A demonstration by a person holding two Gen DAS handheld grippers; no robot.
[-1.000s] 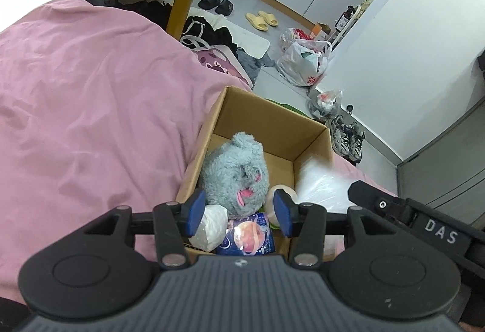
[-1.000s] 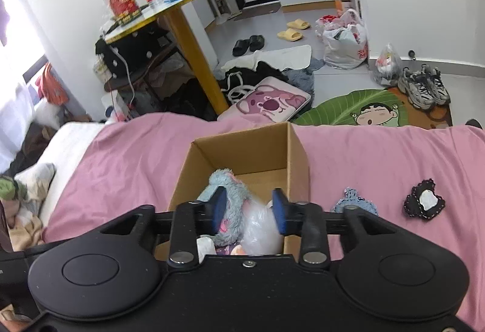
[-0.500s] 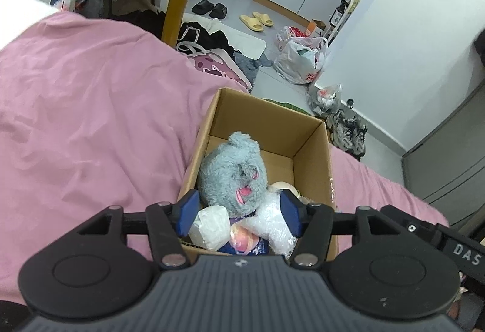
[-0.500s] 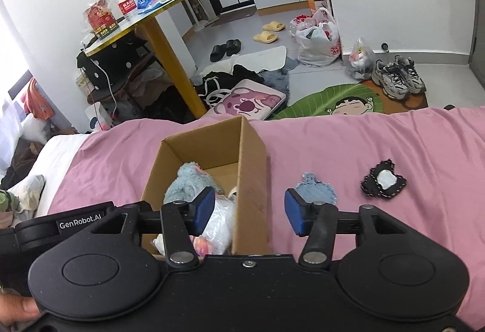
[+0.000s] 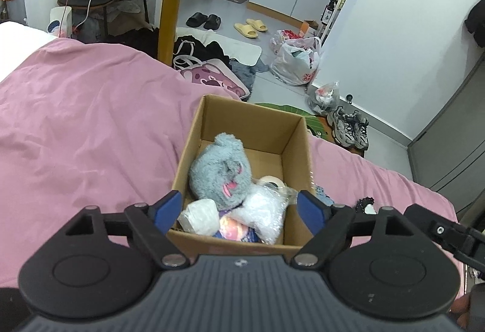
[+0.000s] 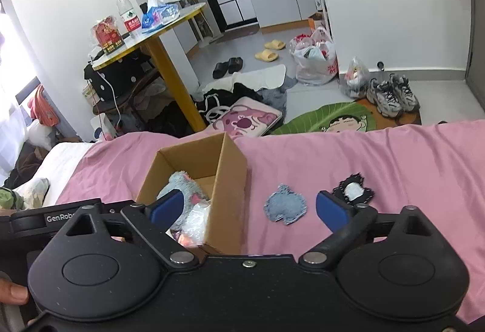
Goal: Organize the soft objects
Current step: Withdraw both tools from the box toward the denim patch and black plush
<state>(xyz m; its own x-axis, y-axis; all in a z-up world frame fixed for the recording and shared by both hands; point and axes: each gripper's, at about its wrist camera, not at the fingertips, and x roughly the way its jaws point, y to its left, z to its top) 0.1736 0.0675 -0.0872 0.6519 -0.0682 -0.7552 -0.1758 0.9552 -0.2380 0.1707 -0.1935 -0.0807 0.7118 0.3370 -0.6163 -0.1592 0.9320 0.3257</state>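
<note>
An open cardboard box (image 5: 209,119) (image 6: 233,174) rests on the pink bedspread (image 5: 75,125) (image 6: 409,168). Inside lie a grey plush toy (image 5: 221,171) (image 6: 182,183), a clear crinkly bag (image 5: 266,210) (image 6: 197,219), a white wad (image 5: 198,215) and a tape roll (image 5: 271,180). My left gripper (image 5: 241,209) hovers over the box's near edge, jaws opening, nothing gripped. My right gripper (image 6: 250,207) is to the right of the box, jaws opening wide and empty. Just beyond it on the bedspread lie a blue denim patch (image 6: 285,207) and a black-and-white patch (image 6: 353,189).
Past the bed's far edge the floor holds a pink cushion (image 6: 245,116), a green mat (image 6: 330,119), sneakers (image 6: 391,95), plastic bags (image 6: 315,59) and slippers (image 6: 271,50). A yellow-legged table (image 6: 169,65) carries a bottle and packets. The other gripper's body (image 6: 57,216) sits at left.
Both grippers' jaws have spread much wider. The right gripper let go of the clear bag, which now lies in the box, and moved right toward the patches. The left gripper drew back and up.
</note>
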